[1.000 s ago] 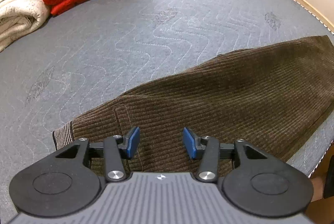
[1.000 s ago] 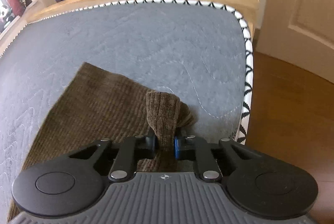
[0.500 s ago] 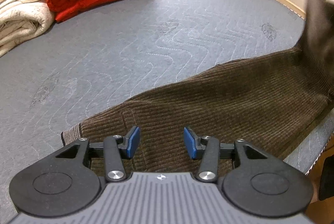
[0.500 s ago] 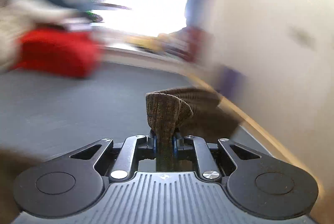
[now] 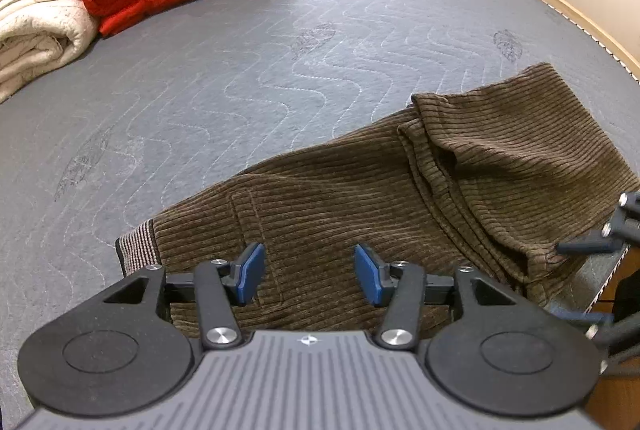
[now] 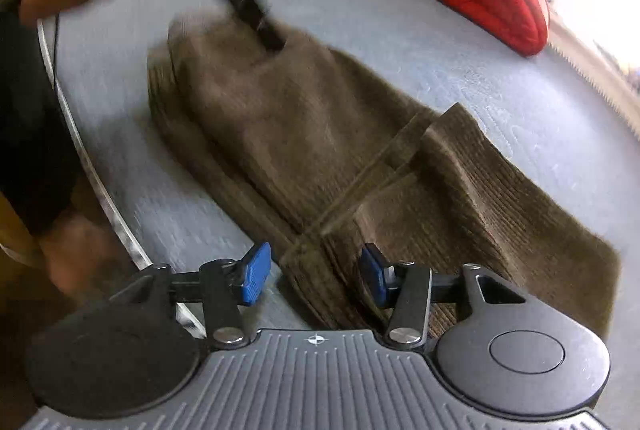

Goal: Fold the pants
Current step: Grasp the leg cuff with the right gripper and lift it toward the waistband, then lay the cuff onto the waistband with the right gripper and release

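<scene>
The brown corduroy pants [image 5: 400, 197] lie on the grey mattress [image 5: 280, 49] of the bed, near its front edge, with the leg end folded over on top of the rest, so the first fold looks done but loose. The right gripper [image 6: 316, 274] has just been opening its jaws, and now they stand apart with nothing pressed between the blue pads; the edge of the folded leg lies under the gap, and it is not held. The left gripper [image 5: 308, 272] hovers above the waist end, its jaws half wide and empty, close to the striped waistband [image 5: 136, 250]. I think several things can go wrong from here. The folded part stands up in a soft ridge with a crease below it, so it can slide back or open again if a gripper brushes it. Its edges do not match the layer under it, so a second fold over it may come out crooked. The pants are close to the mattress edge, and a strong pull toward the person can drag a part over the side. A pinch of only the top layer will lift one layer and spoil the fold. The right wrist view is blurred, so the exact contact is hard to tell
</scene>
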Demonstrator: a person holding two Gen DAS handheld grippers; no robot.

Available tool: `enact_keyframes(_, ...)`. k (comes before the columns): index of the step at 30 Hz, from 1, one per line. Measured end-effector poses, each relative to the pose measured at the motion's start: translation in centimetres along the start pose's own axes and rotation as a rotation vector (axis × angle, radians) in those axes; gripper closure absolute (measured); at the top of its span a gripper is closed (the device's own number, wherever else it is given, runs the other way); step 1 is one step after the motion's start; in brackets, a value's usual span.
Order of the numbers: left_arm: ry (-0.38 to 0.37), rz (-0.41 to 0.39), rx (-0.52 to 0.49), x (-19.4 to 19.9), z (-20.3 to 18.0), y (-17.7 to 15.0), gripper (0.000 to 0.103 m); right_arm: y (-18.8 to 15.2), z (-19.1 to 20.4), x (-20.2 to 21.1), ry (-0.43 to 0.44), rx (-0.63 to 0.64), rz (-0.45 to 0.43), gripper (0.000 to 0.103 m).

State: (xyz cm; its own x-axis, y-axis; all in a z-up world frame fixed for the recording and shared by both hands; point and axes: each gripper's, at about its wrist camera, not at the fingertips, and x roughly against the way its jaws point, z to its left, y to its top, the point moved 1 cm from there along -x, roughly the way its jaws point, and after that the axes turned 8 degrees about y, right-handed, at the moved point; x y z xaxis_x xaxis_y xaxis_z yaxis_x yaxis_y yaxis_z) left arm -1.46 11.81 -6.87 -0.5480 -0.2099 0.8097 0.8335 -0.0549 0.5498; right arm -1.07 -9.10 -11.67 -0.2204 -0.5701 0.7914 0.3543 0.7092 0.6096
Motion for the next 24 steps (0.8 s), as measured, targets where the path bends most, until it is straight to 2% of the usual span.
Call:
enact_keyframes(3,-0.001,0.008,0.007,-0.1,0.1,0.0,0.046,1.2,-1.4,0.4,0.068,-0.11,-0.078,0.051)
enact_keyframes(4,-0.003,0.008,0.008,-0.1,0.0,0.0,0.046,1.3,-1.8,0.5,0.057,-0.128,-0.092,0.051)
enact_keyframes(6,-0.004,0.008,0.007,-0.1,-0.2,0.1,0.046,1.3,-2.0,-0.7,0.013,-0.128,-0.071,0.051)
enact_keyframes(10,-0.012,0.0,-0.001,-0.2,-0.9,0.8,0.046,0.4,-2.0,-3.1,0.002,-0.076,0.02,0.051)
enact_keyframes(11,-0.013,-0.003,-0.004,-0.2,-1.1,1.0,0.046,0.2,-2.2,-3.6,0.025,-0.084,0.025,0.054)
enact_keyframes(12,-0.015,-0.005,-0.007,-0.2,-1.4,1.2,0.046,0.3,-2.4,-3.6,0.043,-0.099,0.003,0.075)
enact_keyframes(13,-0.018,-0.006,-0.008,-0.2,-1.6,1.3,0.046,0.4,-2.6,-3.0,0.04,-0.112,-0.026,0.08)
enact_keyframes(15,-0.025,-0.011,-0.007,-0.3,-1.9,1.6,0.046,1.0,-2.4,-0.6,0.039,-0.099,-0.103,0.082)
enact_keyframes(17,-0.031,-0.012,-0.011,-0.5,-2.3,1.9,0.046,1.1,-2.5,1.3,0.097,-0.091,-0.143,0.082)
enact_keyframes(18,-0.036,-0.01,-0.012,-0.6,-2.5,2.0,0.046,0.8,-2.4,1.6,0.133,-0.086,-0.135,0.082)
enact_keyframes(20,-0.064,0.007,0.001,-1.1,-3.1,2.3,0.046,-0.6,-2.0,0.5,0.192,-0.08,-0.039,0.081)
enact_keyframes(22,-0.121,0.044,0.052,-2.0,-3.3,2.7,0.046,-2.1,-0.9,-1.5,0.146,-0.001,0.053,0.081)
enact_keyframes(24,-0.172,0.087,0.132,-3.2,-3.2,3.1,0.046,-2.0,-0.4,-2.0,0.118,0.012,0.04,0.078)
